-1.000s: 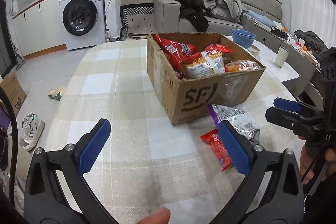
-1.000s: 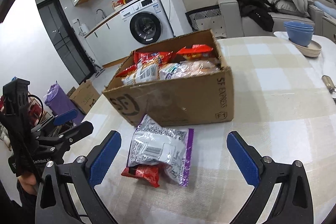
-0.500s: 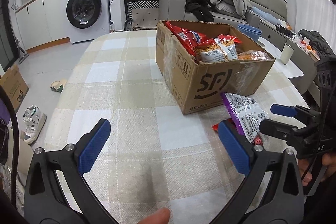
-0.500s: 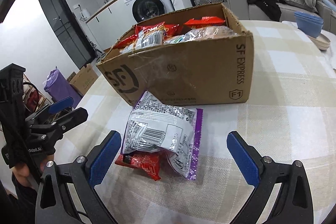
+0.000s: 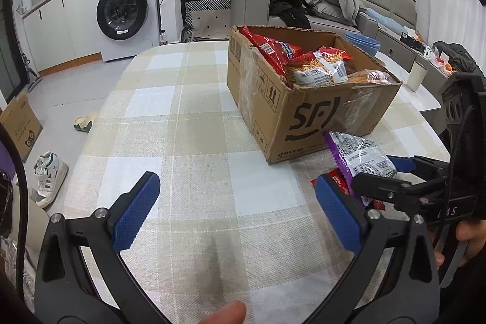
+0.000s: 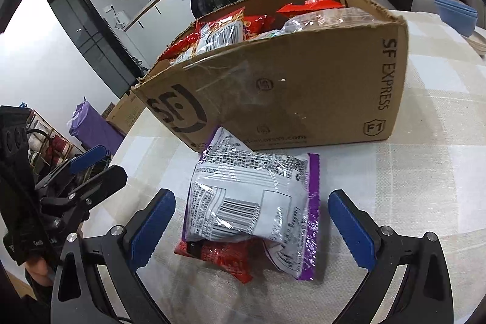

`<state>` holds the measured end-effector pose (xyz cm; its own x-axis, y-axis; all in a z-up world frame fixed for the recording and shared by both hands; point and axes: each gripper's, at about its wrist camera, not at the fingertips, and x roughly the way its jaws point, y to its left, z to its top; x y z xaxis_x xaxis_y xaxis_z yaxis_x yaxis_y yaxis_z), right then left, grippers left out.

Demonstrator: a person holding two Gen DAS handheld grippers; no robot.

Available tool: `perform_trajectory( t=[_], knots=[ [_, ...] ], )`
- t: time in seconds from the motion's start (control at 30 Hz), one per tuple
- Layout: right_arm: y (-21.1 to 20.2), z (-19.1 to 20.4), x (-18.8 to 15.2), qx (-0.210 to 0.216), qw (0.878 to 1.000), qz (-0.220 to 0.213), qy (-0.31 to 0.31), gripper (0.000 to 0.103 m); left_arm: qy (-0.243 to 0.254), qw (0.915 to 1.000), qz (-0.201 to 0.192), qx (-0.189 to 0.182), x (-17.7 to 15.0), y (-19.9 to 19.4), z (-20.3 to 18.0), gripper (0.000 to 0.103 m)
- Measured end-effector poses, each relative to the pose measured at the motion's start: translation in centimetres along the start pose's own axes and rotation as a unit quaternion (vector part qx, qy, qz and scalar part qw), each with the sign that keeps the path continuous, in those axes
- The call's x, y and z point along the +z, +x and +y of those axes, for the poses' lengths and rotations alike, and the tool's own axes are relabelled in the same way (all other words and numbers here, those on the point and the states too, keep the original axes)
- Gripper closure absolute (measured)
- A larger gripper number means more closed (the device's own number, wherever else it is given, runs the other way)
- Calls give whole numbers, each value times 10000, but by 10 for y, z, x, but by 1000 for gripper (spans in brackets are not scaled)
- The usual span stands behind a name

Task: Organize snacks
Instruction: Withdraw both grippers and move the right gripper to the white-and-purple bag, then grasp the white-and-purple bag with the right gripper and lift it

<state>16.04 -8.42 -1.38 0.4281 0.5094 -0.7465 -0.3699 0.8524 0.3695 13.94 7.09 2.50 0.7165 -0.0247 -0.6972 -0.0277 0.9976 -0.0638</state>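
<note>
Now the right gripper (image 6: 250,225) sits closer to the silver-purple snack bag (image 6: 253,202) than 0.5 s ago; the bag fills more of its view. Fingers wide apart, straddling the bag, no contact visible. Bag lies on the red packet (image 6: 226,258), just at 6 o'clock of the cardboard box (image 6: 291,99) on the checked tablecloth (image 6: 425,172). Left gripper (image 5: 237,214) spread wide over bare cloth, holding nothing. Only the left view shows the box's left side and washing machine (image 5: 124,11); only the right view shows the barcode.

left tool (image 5: 235,210): jaws spread wide, empty | right tool (image 6: 252,225): jaws spread wide, empty
</note>
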Motion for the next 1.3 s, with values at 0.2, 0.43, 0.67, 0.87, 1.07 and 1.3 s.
perform_trajectory(
  t=[0.2, 0.43, 0.67, 0.87, 1.07, 1.3],
  knots=[
    [3, 0, -4, -112, 9999, 74, -62, 1, -40, 10000, 54, 7, -2, 4, 2, 1],
    [-1, -3, -3, 40, 10000, -42, 37, 16, -48, 10000, 87, -6, -4, 7, 3, 1],
    [-15, 6, -4, -22, 9994, -290, -202, 49, 5, 10000, 79, -38, -5, 6, -1, 1],
    [-22, 1, -11, 94, 9997, -225, -100, 48, 31, 10000, 68, -64, -6, 4, -4, 1],
    [-9, -2, -9, 115, 9999, -10, 61, 27, 51, 10000, 23, -63, -5, 1, -5, 1],
    [6, -7, -6, 302, 9992, 96, 222, 30, 41, 10000, 13, -50, -4, -1, -2, 1]
  ],
)
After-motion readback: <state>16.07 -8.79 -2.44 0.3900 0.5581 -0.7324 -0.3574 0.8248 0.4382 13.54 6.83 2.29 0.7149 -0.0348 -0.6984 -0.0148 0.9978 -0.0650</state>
